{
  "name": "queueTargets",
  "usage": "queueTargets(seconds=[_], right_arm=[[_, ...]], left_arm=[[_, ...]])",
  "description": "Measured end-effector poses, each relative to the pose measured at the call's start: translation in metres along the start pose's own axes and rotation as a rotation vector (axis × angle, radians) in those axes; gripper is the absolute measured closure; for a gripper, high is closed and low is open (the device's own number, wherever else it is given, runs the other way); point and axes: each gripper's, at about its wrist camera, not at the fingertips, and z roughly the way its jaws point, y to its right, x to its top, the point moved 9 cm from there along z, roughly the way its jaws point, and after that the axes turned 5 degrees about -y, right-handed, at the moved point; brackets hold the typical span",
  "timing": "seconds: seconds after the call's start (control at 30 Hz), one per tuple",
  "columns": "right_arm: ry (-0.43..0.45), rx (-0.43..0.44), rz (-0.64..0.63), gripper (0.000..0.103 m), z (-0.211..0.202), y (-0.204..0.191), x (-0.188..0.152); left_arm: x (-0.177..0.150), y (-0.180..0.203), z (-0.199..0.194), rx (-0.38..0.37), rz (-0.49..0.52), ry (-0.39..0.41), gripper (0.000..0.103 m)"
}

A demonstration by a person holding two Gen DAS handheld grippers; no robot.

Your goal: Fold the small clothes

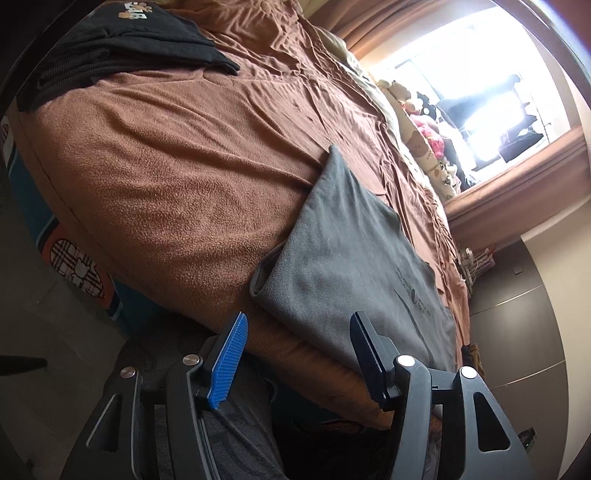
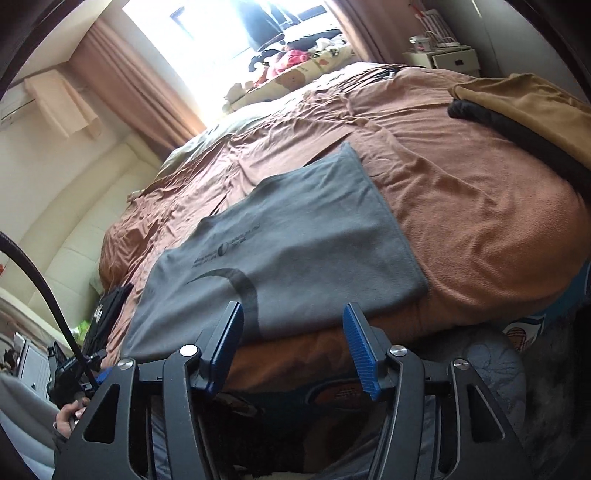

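Brown bedspread [image 2: 480, 229] bears grey folded shirt [image 2: 295, 240], print unreadable.

So the folded shirt [image 1: 354, 266] lies flat on the bed [image 1: 177, 177], right at the near edge, and both claws sit just off that edge with nothing between their fingers: left claw [image 1: 299, 358] at one end of the shirt, right claw [image 2: 293, 350] at the other. In the left wrist view, a pile of clothes [image 1: 122, 51] sits well apart from the shirt, further along the bed. In the right wrist view, another garment [image 2: 524, 107] lies on the far right. Pillows and plush toys [image 2: 295, 70] line the head end under the window [image 2: 221, 33].
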Motion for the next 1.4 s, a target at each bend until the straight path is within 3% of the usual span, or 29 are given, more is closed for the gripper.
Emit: queueTargets(seconds=[0.1, 0.23, 0.47, 0.63, 0.73, 1.03, 1.2, 1.4], right_arm=[[-0.012, 0.008, -0.055, 0.058, -0.002, -0.016, 0.0], [-0.046, 0.026, -0.114, 0.06, 0.009, -0.036, -0.001], [-0.129, 0.021, -0.171, 0.076, 0.064, -0.064, 0.004], [-0.196, 0.007, -0.191, 0.083, 0.108, -0.08, 0.006], [-0.233, -0.004, -0.227, 0.085, 0.132, -0.095, 0.009], [-0.306, -0.004, -0.315, 0.086, 0.202, -0.133, 0.015], [-0.379, -0.044, -0.329, 0.088, 0.247, -0.132, 0.002], [-0.367, -0.06, -0.319, 0.088, 0.267, -0.139, 0.022]], left_arm=[[-0.005, 0.0, -0.001, -0.014, -0.002, -0.003, 0.044], [-0.008, -0.001, 0.0, -0.035, -0.023, -0.011, 0.044], [-0.009, -0.004, 0.018, -0.056, -0.057, -0.033, 0.044], [-0.007, -0.009, 0.033, -0.046, -0.077, -0.05, 0.054], [-0.004, -0.011, 0.039, -0.048, -0.096, -0.055, 0.062], [0.008, -0.016, 0.045, -0.017, -0.112, -0.008, 0.068], [0.011, -0.021, 0.044, -0.023, -0.157, 0.008, 0.07], [0.008, -0.027, 0.04, 0.005, -0.206, 0.02, 0.072]])
